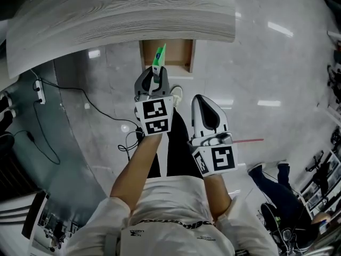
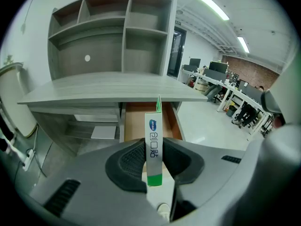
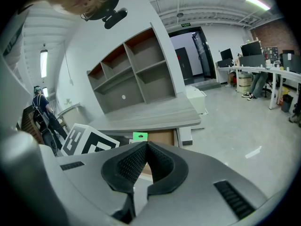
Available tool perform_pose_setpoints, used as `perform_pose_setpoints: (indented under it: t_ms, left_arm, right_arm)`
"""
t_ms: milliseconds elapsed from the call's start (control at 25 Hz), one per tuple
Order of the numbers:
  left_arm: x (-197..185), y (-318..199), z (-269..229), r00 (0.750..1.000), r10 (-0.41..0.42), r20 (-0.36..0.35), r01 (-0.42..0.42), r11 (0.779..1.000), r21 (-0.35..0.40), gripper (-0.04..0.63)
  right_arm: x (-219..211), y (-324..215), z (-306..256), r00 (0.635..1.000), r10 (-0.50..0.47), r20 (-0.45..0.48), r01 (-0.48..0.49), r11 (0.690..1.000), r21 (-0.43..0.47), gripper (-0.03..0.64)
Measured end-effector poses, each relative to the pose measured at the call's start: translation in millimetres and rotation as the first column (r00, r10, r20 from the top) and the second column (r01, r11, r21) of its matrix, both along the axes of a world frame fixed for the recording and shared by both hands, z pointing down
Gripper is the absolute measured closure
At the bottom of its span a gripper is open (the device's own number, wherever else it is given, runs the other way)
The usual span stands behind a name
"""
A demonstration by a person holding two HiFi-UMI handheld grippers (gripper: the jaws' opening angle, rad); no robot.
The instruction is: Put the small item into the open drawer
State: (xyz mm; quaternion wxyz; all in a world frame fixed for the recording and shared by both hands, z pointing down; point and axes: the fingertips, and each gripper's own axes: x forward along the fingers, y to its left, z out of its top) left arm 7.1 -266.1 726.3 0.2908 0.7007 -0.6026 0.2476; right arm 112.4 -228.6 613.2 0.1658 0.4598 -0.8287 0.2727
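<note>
A slim white carton with a green end (image 2: 154, 144) stands upright between the pads of my left gripper (image 2: 154, 161), which is shut on it. In the head view the carton (image 1: 159, 56) sticks out past the left gripper (image 1: 155, 78) and overlaps the near edge of the open wooden drawer (image 1: 178, 55) under the grey desk. The drawer's brown floor (image 2: 138, 119) lies straight ahead and looks bare. To the right and nearer the body, my right gripper (image 1: 204, 101) is shut with nothing in it; its pad tips meet (image 3: 145, 147). From there the carton's green tab (image 3: 139, 136) shows beside the drawer (image 3: 163, 138).
The grey desk top (image 1: 122, 15) overhangs the drawer and carries a shelf unit (image 2: 113, 32). A power strip and cables (image 1: 38, 89) lie on the floor at the left. Another person (image 1: 277, 188) stands at the lower right. Office desks (image 2: 221, 79) fill the far room.
</note>
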Motion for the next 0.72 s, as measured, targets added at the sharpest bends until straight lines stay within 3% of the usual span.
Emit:
perform_pose_setpoints:
  t_ms: [720]
  left_arm:
    - [10,-11,80,0.999,-0.035,0.016,0.036,0.992,-0.121,0.492]
  right_arm:
    - [11,9,19,1.0,-0.013,0.001,0.013,0.999,-0.031,0.586]
